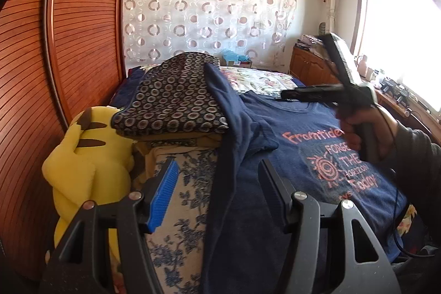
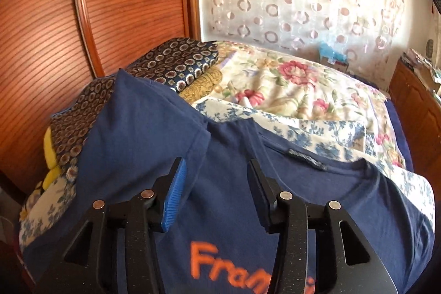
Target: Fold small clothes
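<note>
1. Navy T-shirt (image 1: 289,156) with orange print lies front-up on the bed (image 2: 303,84); one sleeve (image 2: 143,123) drapes up over a folded ring-patterned cloth (image 1: 176,98) on a stack of bedding.
2. Left claw (image 1: 217,183) is spread, its fingers either side of the shirt's edge, pinching nothing.
3. Right claw (image 2: 215,189) is spread, above the shirt just below the collar (image 2: 317,159), holding nothing.
4. Yellow plush toy (image 1: 91,161) sits beside the stack, against the wooden wardrobe (image 1: 41,59).
</note>
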Action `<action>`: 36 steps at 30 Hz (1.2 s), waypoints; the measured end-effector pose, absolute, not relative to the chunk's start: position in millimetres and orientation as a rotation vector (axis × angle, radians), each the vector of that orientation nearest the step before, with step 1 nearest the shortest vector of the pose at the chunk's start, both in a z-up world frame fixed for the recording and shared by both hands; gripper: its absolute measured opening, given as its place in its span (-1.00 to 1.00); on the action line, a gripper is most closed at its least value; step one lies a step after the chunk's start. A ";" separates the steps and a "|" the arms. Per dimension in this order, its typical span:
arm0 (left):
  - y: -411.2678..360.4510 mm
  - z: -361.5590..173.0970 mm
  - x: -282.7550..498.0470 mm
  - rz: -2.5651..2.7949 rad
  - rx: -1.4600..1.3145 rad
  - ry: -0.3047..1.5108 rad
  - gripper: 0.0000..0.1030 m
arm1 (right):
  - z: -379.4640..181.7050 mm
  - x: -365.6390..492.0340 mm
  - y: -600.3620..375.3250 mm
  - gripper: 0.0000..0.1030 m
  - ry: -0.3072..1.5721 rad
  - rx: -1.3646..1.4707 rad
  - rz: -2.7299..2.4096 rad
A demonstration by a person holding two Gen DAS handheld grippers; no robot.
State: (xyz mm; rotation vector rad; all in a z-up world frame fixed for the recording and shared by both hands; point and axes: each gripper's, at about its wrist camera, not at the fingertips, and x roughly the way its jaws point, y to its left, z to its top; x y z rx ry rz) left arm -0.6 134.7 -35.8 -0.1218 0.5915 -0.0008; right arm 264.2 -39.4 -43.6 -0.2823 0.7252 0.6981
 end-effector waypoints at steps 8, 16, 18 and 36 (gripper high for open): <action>102.6 -45.2 31.4 -0.057 -0.093 0.625 0.15 | -55.0 230.4 -137.7 -0.01 0.743 -0.292 0.643; 62.7 -52.5 64.2 -0.114 -0.038 0.665 0.15 | -47.9 210.6 -230.8 -0.01 0.719 -0.218 0.550; 54.4 -52.9 71.2 -0.127 -0.031 0.673 0.15 | -46.1 209.9 -245.5 -0.01 0.714 -0.205 0.532; -24.3 -75.2 136.2 -0.255 0.109 0.772 0.16 | -51.8 208.5 -372.8 -0.01 0.744 -0.136 0.299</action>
